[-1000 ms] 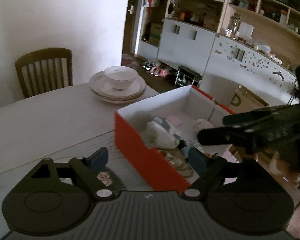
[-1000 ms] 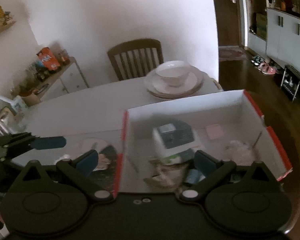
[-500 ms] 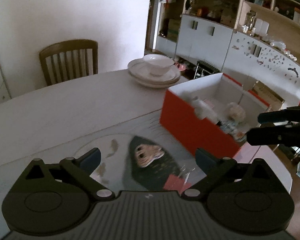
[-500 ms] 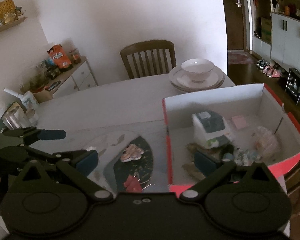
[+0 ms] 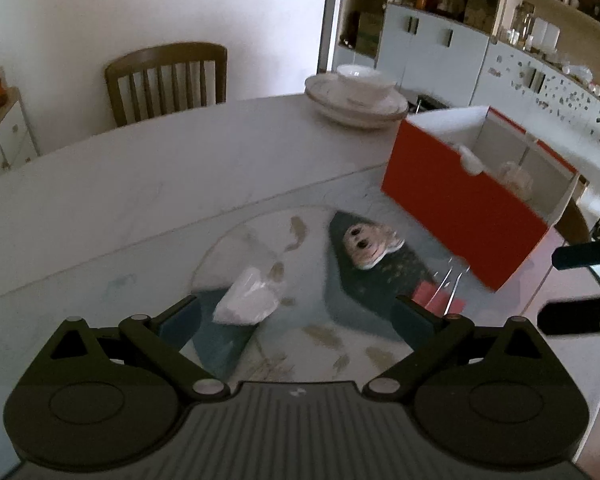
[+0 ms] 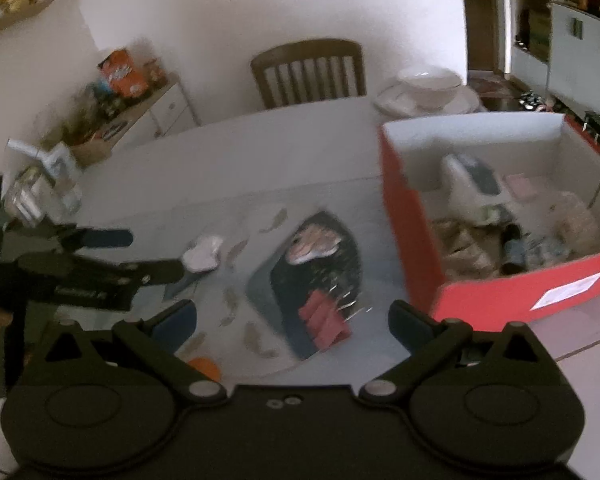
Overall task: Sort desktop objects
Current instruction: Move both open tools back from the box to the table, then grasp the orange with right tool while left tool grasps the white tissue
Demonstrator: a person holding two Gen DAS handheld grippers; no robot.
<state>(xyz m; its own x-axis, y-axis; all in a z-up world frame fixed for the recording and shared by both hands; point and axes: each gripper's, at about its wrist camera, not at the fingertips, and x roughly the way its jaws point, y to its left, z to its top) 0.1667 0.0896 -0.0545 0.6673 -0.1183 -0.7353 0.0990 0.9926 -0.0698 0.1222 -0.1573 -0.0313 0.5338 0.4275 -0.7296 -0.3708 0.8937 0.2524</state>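
Note:
A red box with a white inside holds several small items and stands on the right of the table. My left gripper is open over a printed mat. A white crumpled packet lies on the mat between its fingers, nearer the left one, and the pads do not touch it. In the right wrist view the left gripper has its tip beside the same packet. My right gripper is open above a red clip-like piece with metal pins; nothing is in its jaws.
Stacked plates with a bowl stand at the table's far edge behind the box. A wooden chair is behind the table. A low cabinet with clutter stands at the left. A small orange thing lies near the right gripper's left finger.
Both grippers have drawn back from above the box and sunk towards the mat. The box has slid to the right in both views, and the white packet has come in between the left fingers.

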